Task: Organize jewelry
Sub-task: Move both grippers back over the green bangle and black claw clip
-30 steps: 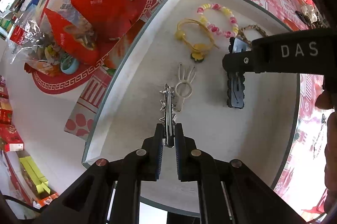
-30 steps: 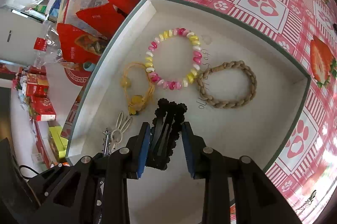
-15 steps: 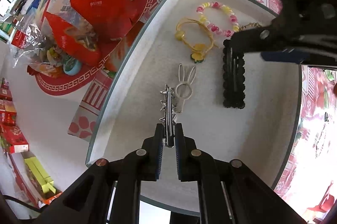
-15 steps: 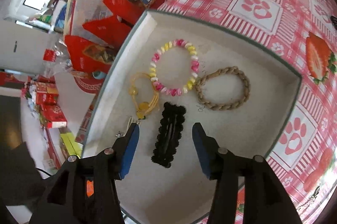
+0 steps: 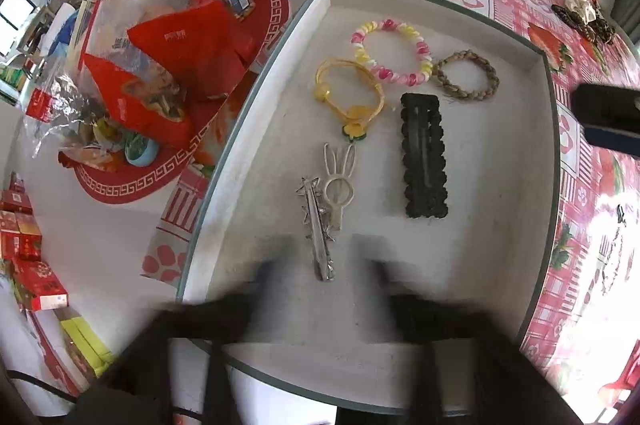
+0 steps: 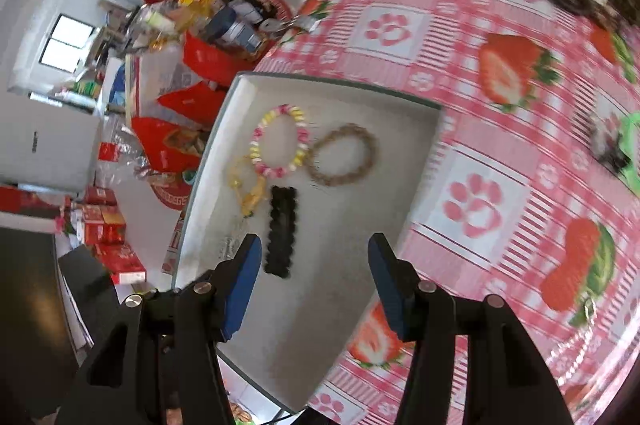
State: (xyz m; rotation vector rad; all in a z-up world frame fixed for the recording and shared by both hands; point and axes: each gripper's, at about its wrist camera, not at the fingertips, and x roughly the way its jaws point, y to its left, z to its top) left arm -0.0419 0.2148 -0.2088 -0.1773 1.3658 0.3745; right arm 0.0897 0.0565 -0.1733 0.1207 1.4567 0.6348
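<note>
A white tray (image 5: 500, 193) holds a silver spiked clip (image 5: 318, 229), a white rabbit clip (image 5: 339, 181), a black scalloped clip (image 5: 423, 155), a yellow cord bracelet (image 5: 350, 93), a pink-yellow bead bracelet (image 5: 392, 51) and a braided tan ring (image 5: 467, 76). My left gripper (image 5: 320, 269) is open and blurred, its fingers either side of the silver clip's near end. My right gripper (image 6: 314, 253) is open and empty above the tray's near part; the black clip (image 6: 282, 231) lies ahead of its left finger.
Red bags and bottles (image 5: 168, 37) crowd the left of the tray. The strawberry tablecloth (image 6: 500, 97) lies to the right, with dark hair ties (image 5: 584, 17) and a thin chain (image 5: 614, 257) on it. Red boxes (image 5: 28, 265) stand lower left.
My left gripper has opened and let go of the silver clip, which now lies in the tray. My right gripper has opened wider and drawn back and to the right from the black clip.
</note>
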